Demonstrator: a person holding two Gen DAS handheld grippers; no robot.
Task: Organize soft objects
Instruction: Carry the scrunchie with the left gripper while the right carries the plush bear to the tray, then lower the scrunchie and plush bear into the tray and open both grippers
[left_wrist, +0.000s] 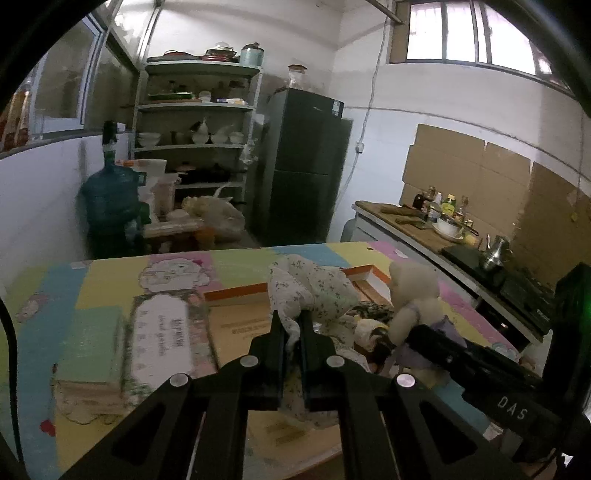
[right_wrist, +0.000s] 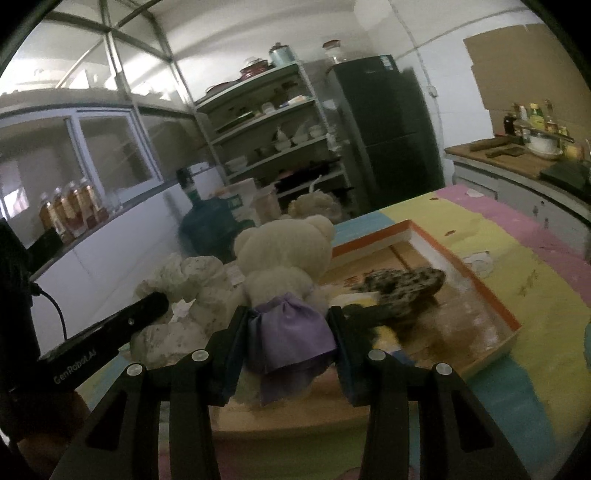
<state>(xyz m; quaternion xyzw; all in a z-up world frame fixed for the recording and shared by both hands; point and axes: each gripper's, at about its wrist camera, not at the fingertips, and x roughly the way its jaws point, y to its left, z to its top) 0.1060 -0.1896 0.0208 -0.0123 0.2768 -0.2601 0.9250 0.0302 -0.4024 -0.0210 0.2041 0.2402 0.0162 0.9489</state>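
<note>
On top of the pastel patchwork table lies a shallow cardboard tray with an orange rim, the biggest thing in reach and, by my judgement, the place where the soft things are meant to end up. A dark speckled soft item already sits inside it, so part of the sorting looks done. Next in size is the cream teddy bear in a purple skirt; the right gripper has its jaws clamped on the skirt and the bear's lower body, with the bear upright near the tray's near-left side. Beside it, toward the left, the floral cloth toy is bunched up, and the left gripper has its jaws pressed tight together on a thin fold of that fabric. Whether either toy is resting on the tray floor or lifted off it I cannot tell. Left to do, as I judge it: set both toys down inside the tray and let go.
</note>
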